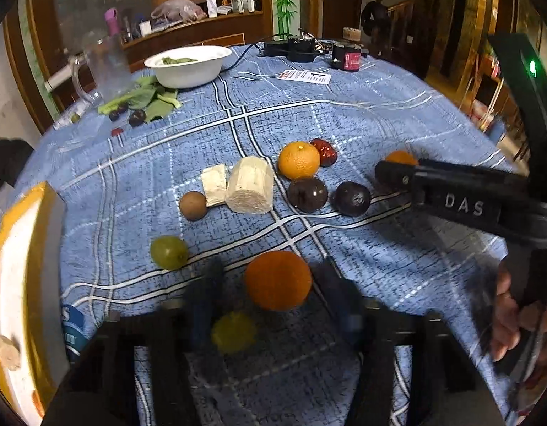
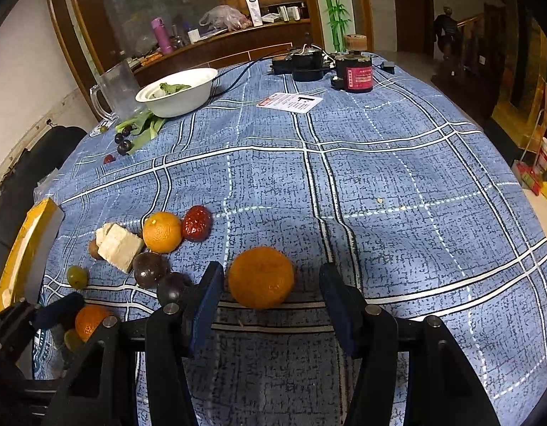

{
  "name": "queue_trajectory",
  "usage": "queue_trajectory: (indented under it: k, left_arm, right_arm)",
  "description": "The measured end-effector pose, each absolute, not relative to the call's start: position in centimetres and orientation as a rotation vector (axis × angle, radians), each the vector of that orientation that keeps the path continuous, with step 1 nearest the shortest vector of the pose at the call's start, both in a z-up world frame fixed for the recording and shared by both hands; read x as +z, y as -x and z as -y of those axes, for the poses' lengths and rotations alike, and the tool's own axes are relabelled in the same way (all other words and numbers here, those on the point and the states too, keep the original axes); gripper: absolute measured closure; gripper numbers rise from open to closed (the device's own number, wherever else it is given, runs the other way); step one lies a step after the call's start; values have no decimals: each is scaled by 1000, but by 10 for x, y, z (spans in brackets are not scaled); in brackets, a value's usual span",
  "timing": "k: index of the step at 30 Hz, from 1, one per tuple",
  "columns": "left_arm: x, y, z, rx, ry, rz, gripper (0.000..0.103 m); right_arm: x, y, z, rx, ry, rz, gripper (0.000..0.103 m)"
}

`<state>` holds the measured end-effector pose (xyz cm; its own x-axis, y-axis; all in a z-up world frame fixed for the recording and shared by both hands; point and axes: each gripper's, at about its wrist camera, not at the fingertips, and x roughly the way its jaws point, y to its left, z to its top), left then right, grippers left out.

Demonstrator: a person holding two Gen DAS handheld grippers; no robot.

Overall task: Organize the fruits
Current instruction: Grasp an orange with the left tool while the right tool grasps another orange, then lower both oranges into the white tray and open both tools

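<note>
The fruits are spread out on the table (image 2: 380, 184), which has a blue checked cloth, so most of the sorting looks not done yet.

The left gripper (image 1: 270, 284) has its fingers around an orange (image 1: 277, 280) near the front edge. The fingers look blurry and sit close on each side of it. I cannot tell if they press on it yet. A small yellow-green fruit (image 1: 233, 332) sits just below the orange.

The right gripper (image 2: 271, 284) has its fingers about half open on both sides of another orange (image 2: 261, 277). There are gaps on each side, so it does not hold it yet.

Other fruits wait in a bunch: a third orange (image 1: 299, 159), a red date (image 1: 324, 152), two dark round fruits (image 1: 307, 194), a kiwi (image 1: 193, 205), a green grape (image 1: 169, 252) and two white cut pieces (image 1: 250, 185).

A white bowl (image 1: 188, 65) stands far back with only green leaves in it. I think both oranges still need lifting, and then all the rest.
</note>
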<state>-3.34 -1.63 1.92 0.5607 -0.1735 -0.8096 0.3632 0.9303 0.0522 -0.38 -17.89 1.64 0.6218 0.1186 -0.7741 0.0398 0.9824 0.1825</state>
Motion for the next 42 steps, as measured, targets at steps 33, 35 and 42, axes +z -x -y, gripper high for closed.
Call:
queue_trajectory:
  k: [33, 35, 42]
  left_arm:
    - [62, 116, -291, 255, 284, -818, 68]
    - [57, 116, -299, 262, 297, -821, 68]
    - [47, 121, -316, 219, 357, -820, 48]
  right_arm:
    - [90, 54, -92, 621, -2, -843, 65]
    - [86, 53, -123, 646, 59, -856, 65]
    - [56, 35, -195, 652, 208, -903, 64]
